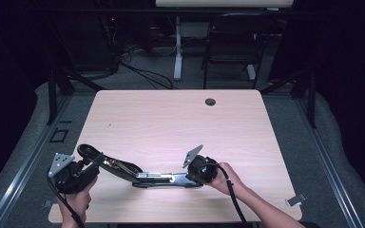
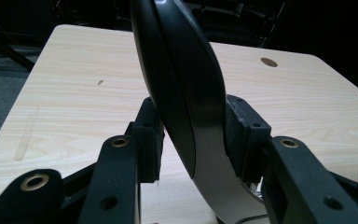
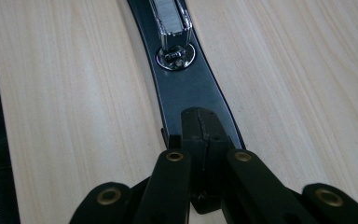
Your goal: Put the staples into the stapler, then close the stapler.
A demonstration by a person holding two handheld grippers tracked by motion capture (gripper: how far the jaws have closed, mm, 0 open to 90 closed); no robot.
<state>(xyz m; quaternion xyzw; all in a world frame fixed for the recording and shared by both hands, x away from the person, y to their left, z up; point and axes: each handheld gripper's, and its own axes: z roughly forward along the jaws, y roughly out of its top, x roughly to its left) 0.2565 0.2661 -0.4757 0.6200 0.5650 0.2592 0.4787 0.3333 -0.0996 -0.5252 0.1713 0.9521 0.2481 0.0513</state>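
High view: a long black stapler lies swung open across the near part of the bench, its top arm lifted toward 10 o'clock and its base stretched flat toward 3 o'clock.
Left gripper: at 8 o'clock on the bench, held in the person's left hand; its fingers pinch the raised black top arm from both sides, as the left gripper view shows, with the arm standing up between the pads.
Stapler middle: the open metal staple channel runs between the two grippers, with a row of staples showing in it in the right gripper view.
Right gripper: at 5 o'clock, held in the person's right hand; its fingers are pressed together with nothing between them, the tips resting on the end of the flat base.
Done so far: judging from how it lies, the stapler is already opened and steadied at both ends.
Left to do: probably working on the staple channel, then folding the top arm back down; I cannot tell which comes first.
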